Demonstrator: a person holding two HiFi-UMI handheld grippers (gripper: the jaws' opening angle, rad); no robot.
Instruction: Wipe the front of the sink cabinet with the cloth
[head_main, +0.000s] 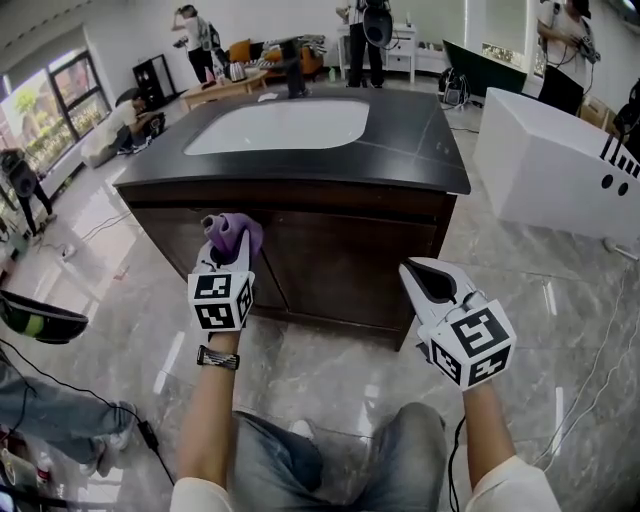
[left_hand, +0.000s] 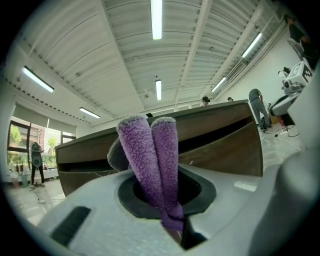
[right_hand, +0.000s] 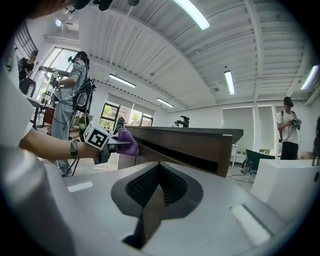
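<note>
A dark wooden sink cabinet (head_main: 330, 255) with a black top and a white basin (head_main: 285, 125) stands ahead of me. My left gripper (head_main: 232, 240) is shut on a purple cloth (head_main: 236, 232), held against or just before the left part of the cabinet front. In the left gripper view the cloth (left_hand: 152, 160) rises folded from the jaws, with the cabinet (left_hand: 220, 145) behind it. My right gripper (head_main: 428, 278) is shut and empty, held low before the right side of the cabinet front. The right gripper view shows the cabinet (right_hand: 200, 145) and the cloth (right_hand: 128, 142) at the left.
A white block (head_main: 555, 165) stands right of the cabinet. Cables (head_main: 590, 390) trail on the glossy marble floor at the right and at the lower left. Several people stand and sit at the back of the room near a low table (head_main: 225, 88).
</note>
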